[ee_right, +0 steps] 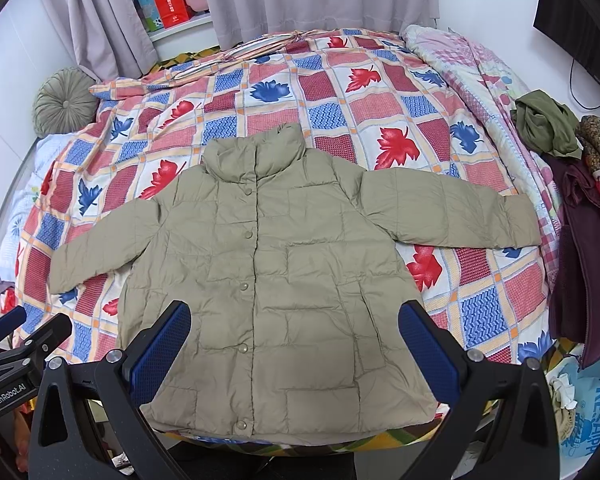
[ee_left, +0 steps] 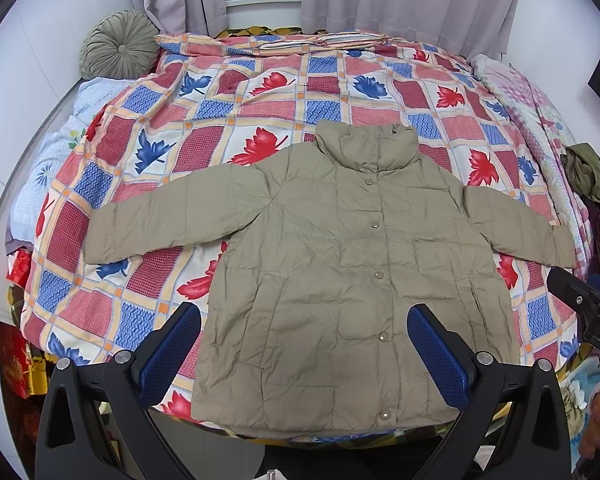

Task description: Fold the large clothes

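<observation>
A khaki jacket (ee_left: 340, 264) lies flat and face up on the bed (ee_left: 228, 120), snapped shut down the front, collar toward the far curtains (ee_left: 400, 0) and hem at the near edge; both sleeves are spread out to the sides over the leaf-patterned quilt (ee_right: 380, 92); the left tongs (ee_left: 304, 356) hover above the hem, released, blue pads (ee_left: 172, 352) wide apart with nothing between them; the right tongs (ee_right: 294, 350) hang likewise over the lower front, jaws spread and empty; neither touches the cloth as far as can be seen; in the left view the right tool shows at the right border, and in the right view the left one shows at the lower left; a round green cushion (ee_left: 118, 44) sits at the far left corner of the bed; a heap of other clothes (ee_right: 572, 168) lies off the right side, well apart from the jacket; a red bag (ee_right: 170, 0) stands on the sill between the curtains.
</observation>
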Motion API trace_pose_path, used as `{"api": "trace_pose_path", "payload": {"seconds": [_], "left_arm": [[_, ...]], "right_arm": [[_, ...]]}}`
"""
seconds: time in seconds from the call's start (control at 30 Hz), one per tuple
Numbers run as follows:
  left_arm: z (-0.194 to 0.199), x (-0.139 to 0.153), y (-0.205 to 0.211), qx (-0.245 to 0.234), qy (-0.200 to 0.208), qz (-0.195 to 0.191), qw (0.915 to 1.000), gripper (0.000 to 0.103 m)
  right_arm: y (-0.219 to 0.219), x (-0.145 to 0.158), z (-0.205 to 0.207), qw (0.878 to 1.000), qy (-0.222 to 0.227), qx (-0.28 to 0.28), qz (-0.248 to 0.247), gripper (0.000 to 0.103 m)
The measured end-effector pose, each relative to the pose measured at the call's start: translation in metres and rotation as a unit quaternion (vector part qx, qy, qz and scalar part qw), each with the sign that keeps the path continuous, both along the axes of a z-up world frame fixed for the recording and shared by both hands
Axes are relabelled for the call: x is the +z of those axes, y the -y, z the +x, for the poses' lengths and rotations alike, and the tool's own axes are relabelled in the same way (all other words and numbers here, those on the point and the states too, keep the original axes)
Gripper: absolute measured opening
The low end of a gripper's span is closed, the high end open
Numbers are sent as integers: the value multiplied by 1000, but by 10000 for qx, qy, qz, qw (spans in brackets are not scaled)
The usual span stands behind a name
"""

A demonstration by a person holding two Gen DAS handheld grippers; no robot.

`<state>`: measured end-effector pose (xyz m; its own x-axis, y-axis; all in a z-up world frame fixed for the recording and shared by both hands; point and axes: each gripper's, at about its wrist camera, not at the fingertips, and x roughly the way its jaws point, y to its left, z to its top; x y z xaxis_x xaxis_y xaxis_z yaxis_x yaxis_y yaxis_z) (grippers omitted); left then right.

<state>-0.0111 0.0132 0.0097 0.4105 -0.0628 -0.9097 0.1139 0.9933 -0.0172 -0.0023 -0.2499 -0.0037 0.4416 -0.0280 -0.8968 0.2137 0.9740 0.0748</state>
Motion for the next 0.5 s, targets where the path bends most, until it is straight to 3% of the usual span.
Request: {"api": "trace_pose_path", "payload": {"seconds": [0.5], "left_arm": [[-1, 0, -1, 3, 1, -3, 10000, 103]], "right_arm": [[-1, 0, 0, 10000, 1, 3, 3, 103]]}}
